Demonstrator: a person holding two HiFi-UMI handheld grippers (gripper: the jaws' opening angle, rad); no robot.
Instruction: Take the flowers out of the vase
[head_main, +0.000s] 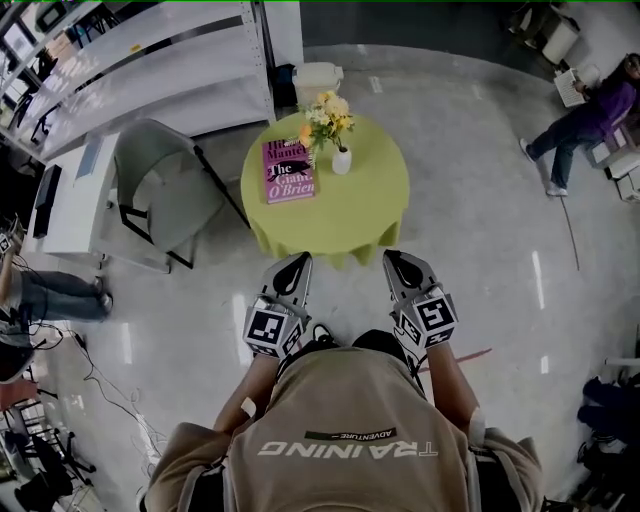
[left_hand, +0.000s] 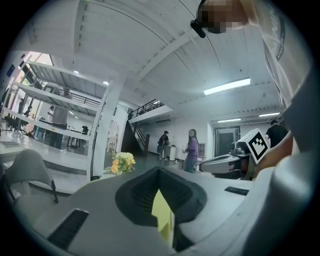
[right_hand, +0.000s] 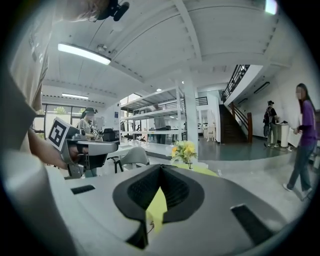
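Observation:
A bunch of yellow and orange flowers (head_main: 325, 115) stands in a small white vase (head_main: 341, 160) on a round table with a yellow-green cloth (head_main: 350, 215). My left gripper (head_main: 300, 260) and right gripper (head_main: 392, 258) are side by side just short of the table's near edge, both pointing at it, both shut and empty. The left gripper view has the flowers (left_hand: 123, 162) far off, left of the closed left gripper (left_hand: 159, 170). Beyond the closed right gripper (right_hand: 161, 167), the right gripper view shows the flowers (right_hand: 184, 150) slightly to the right.
A pink book (head_main: 288, 170) lies on the table left of the vase. A grey folding chair (head_main: 160, 185) and a white desk (head_main: 70, 195) stand to the left, a white bin (head_main: 317, 80) behind the table. A person (head_main: 580, 120) sits far right.

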